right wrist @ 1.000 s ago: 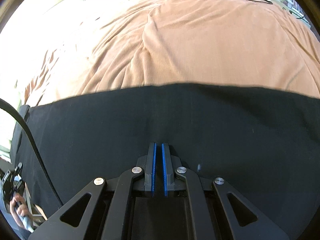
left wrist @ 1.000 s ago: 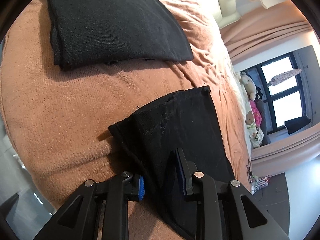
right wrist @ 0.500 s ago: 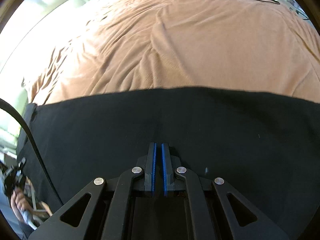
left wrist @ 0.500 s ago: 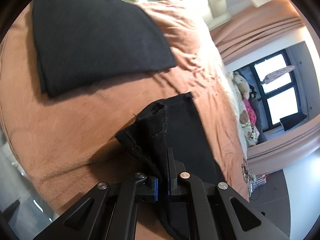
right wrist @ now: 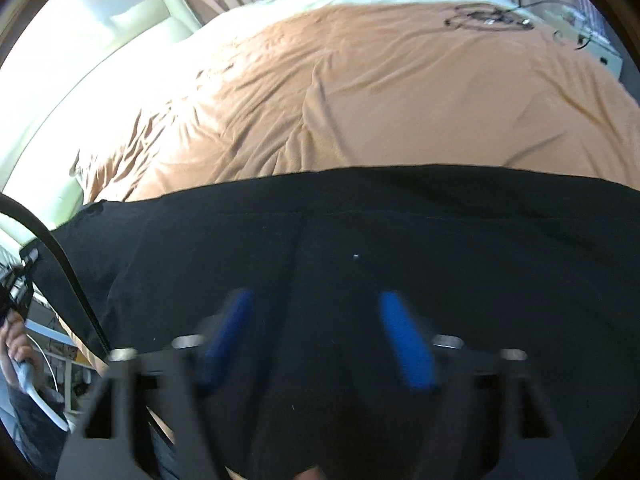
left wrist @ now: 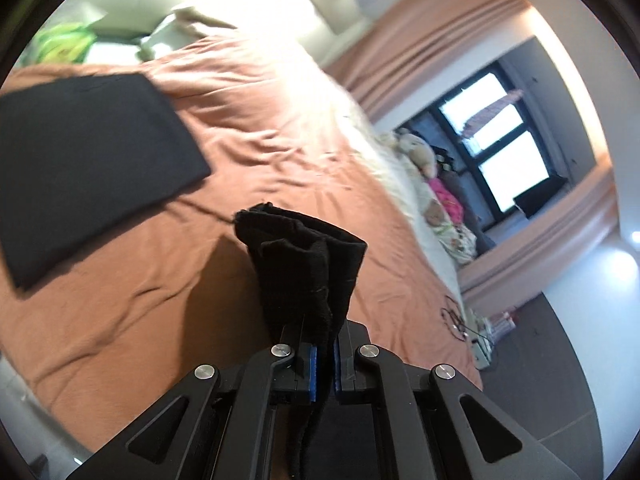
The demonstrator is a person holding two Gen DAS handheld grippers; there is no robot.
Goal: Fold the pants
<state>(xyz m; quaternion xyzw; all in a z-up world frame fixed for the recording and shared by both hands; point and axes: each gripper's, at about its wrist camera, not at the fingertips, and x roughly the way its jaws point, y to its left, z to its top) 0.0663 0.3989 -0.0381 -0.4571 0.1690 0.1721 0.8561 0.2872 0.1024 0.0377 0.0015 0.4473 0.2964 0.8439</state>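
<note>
We see the left gripper point(left wrist: 324, 354) with its fingers point(left wrist: 313, 368) pressed together on a bunched end of the black pants point(left wrist: 306, 264). The cloth stands up from the blue pads in a rumpled wad, lifted clear of the bed point(left wrist: 120, 280), with its shadow on the cover just to the left. A strand of the same cloth hangs down between the gripper's arms.

A folded black garment point(left wrist: 84, 160) lies flat on the orange cover, well apart, up and to the left. Past the bed's far side we note stuffed toys point(left wrist: 424, 156) and a dark-framed window point(left wrist: 504, 148).

From the right wrist we see the pants point(right wrist: 400, 240) spread in a wide band across the near edge of the bed point(right wrist: 400, 100). The right gripper point(right wrist: 316, 340) is blurred; its fingers point(right wrist: 408, 344) have just been opening and now stand spread above the cloth, nothing pinched between them. Whether the pads touch the fabric we cannot tell.

At the lower left edge, a hand point(right wrist: 16, 344) holds a dark grip, and a black cable point(right wrist: 60, 264) crosses in front.
</note>
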